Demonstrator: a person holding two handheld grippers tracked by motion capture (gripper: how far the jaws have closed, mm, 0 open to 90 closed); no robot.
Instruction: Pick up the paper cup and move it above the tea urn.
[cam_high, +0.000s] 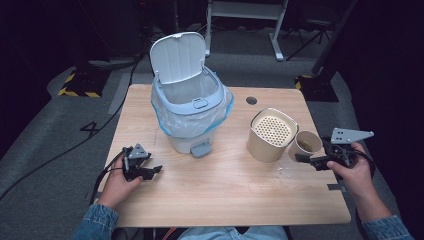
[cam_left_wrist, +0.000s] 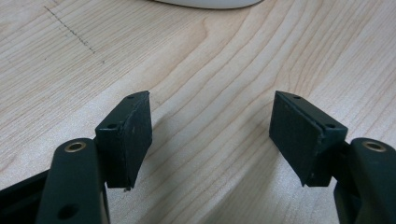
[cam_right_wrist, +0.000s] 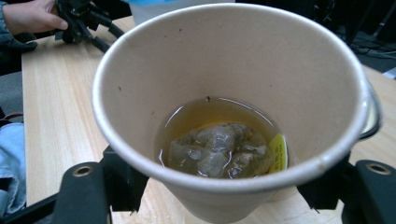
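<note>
Looks like the right gripper (cam_high: 306, 159) has its jaws clamped around the paper cup (cam_high: 306, 144) with the used teabag (cam_right_wrist: 219, 149) in leftover tea, so next it needs a steady tilt over the strainer container (cam_high: 272, 134), while the left gripper (cam_high: 155, 171) sits wide open and empty on the table (cam_high: 225, 190).

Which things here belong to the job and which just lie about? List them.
In the job: right gripper, paper cup, tea bag, strainer pot, probably open bin.
Lying about: left gripper, idle on table; white desk behind.
</note>
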